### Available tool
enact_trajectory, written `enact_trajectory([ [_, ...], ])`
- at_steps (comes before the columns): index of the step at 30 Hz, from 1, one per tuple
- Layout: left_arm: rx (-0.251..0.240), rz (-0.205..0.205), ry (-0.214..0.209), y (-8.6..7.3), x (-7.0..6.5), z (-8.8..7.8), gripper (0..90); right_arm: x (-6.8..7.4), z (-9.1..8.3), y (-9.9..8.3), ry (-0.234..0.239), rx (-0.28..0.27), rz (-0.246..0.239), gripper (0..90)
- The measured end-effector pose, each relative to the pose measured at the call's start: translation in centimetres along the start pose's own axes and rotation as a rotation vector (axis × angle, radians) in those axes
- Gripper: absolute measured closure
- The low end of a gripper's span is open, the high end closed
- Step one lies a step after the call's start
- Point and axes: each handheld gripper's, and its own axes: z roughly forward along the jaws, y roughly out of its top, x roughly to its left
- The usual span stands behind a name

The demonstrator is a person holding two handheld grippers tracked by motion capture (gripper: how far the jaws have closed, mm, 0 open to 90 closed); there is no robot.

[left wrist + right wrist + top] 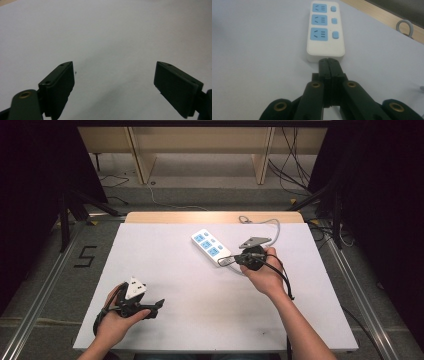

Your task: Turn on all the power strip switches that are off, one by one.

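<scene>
The left hand-held gripper (150, 307) sits low at the near left of the bench (190, 320), gripped from below by the left hand (117, 320), its jaws spread wide with nothing between them. The right hand-held gripper (227, 261) reaches forward from the right hand (265, 275), forearm angled inward, jaws pressed together.

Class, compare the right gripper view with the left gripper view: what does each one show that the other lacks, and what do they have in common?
Right gripper view: the right gripper with jaws shut together, tips at the near end of a white power strip with three blue sockets, plus a grey cable loop. Left gripper view: the left gripper with jaws wide apart, nothing between them. Both: the white table surface.
</scene>
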Motion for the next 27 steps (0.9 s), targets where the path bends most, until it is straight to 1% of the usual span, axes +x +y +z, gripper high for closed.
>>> enact_trajectory([
  [7, 0.001, 0.001, 0.000, 0.0, 0.0, 0.0, 16.5, -0.1, 0.7, 0.4, 0.003, 0.019, -0.001, 90.0],
  [14, 0.003, 0.000, 0.002, 0.0, 0.0, 0.0, 16.4, -0.3, 1.5, 1.7, -0.005, 0.028, -0.013, 90.0],
  [17, -0.005, -0.006, 0.000, -0.1, 0.0, -0.1, 16.4, -0.4, 1.9, 2.0, -0.005, 0.037, -0.012, 90.0],
  [18, -0.005, -0.006, -0.001, -0.1, 0.0, -0.1, 16.4, -0.5, 2.0, 2.1, -0.006, 0.040, -0.018, 90.0],
  [20, -0.004, -0.006, -0.001, -0.1, 0.0, -0.1, 16.4, -0.5, 2.3, 2.3, -0.008, 0.049, -0.011, 90.0],
  [27, 0.004, -0.005, 0.001, -0.1, 0.1, -0.1, 16.4, -0.6, 3.2, 3.1, -0.010, 0.067, -0.015, 90.0],
])
